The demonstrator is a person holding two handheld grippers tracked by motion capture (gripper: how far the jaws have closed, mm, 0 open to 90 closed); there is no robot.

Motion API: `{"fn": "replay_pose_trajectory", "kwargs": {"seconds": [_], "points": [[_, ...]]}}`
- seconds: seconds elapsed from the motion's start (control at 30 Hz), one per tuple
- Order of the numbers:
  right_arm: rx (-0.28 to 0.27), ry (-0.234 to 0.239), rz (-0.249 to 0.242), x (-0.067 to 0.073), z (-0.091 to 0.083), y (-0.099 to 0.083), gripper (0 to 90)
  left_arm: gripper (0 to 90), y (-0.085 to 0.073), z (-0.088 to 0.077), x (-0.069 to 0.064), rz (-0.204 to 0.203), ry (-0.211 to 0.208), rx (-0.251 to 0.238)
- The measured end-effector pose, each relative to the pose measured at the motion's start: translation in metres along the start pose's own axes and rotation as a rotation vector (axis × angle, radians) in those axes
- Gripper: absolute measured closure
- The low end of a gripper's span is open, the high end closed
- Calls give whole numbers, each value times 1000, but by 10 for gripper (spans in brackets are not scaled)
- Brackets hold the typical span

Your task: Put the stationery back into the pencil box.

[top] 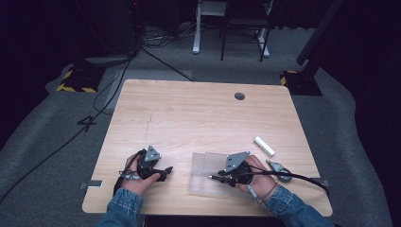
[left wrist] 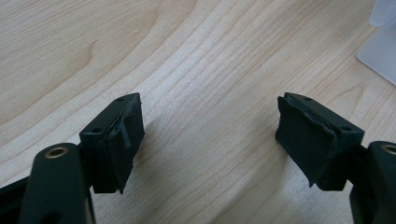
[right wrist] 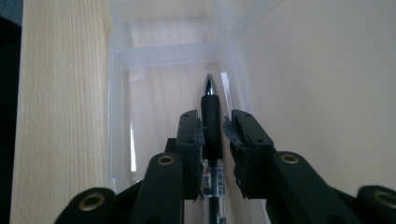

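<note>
Right gripper (right wrist: 214, 133) level at lower centre, jaws narrow around pen (right wrist: 211, 121), left pad touching; clear box (right wrist: 163, 55) beneath. Left gripper (left wrist: 210, 135) wide, empty.

This looks like a lab or studio set up for filming. A bare wooden table (top: 203, 118) stands on grey carpet (top: 42, 142), with black curtains (top: 38, 33) all around. Cables (top: 108, 90) run across the floor at ten o'clock, and stand feet with yellow-black tape (top: 75, 80) sit nearby.
</note>
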State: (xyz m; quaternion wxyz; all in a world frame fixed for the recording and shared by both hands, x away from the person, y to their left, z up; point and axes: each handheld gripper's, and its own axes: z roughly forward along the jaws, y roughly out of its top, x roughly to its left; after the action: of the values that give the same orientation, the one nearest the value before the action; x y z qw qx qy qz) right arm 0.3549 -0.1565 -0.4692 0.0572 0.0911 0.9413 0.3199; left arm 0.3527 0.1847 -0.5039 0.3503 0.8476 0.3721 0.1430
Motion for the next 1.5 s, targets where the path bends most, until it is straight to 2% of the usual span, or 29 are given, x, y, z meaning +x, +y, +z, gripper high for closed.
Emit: {"fn": "replay_pose_trajectory", "kwargs": {"seconds": [0.13, 0.4, 0.5, 0.53, 0.6, 0.7, 0.83, 0.97, 1.1, 1.17, 1.37, 1.43, 1.47, 1.5], "points": [[-41, -24, 8, -3, -15, 3, 679, 233, 0, 0, 0, 0, 0, 0], [-141, -78, 60, -8, -50, 7, 521, 228, 1, 1, 0, 3, 0, -3], [-157, -109, 74, -10, -64, 6, 458, 221, 2, 2, 1, 2, -6, 0], [-155, -114, 68, -11, -68, 5, 418, 217, 2, 3, 1, 5, -5, 0], [-136, -121, 58, -12, -76, 3, 396, 212, 3, 4, 1, 6, -7, 0], [-155, -151, 112, -15, -91, -3, 362, 203, 5, 5, 1, 7, -7, 2], [-149, -197, 173, -22, -107, -14, 348, 198, 7, 7, 2, 11, -13, 6], [-89, -251, 259, -32, -117, -30, 328, 198, 7, 7, 2, 9, -10, 6], [-44, -272, 345, -42, -122, -48, 322, 198, 7, 7, 2, 9, -9, 6], [-35, -283, 364, -44, -123, -53, 321, 198, 7, 7, 2, 9, -9, 6], [34, -317, 432, -52, -123, -69, 319, 198, 7, 7, 2, 9, -9, 6], [53, -327, 439, -54, -123, -72, 324, 198, 7, 7, 2, 9, -9, 6], [67, -332, 448, -55, -122, -74, 329, 198, 7, 7, 2, 9, -8, 4], [117, -337, 473, -58, -119, -80, 331, 198, 7, 7, 2, 9, -8, 4]]}}
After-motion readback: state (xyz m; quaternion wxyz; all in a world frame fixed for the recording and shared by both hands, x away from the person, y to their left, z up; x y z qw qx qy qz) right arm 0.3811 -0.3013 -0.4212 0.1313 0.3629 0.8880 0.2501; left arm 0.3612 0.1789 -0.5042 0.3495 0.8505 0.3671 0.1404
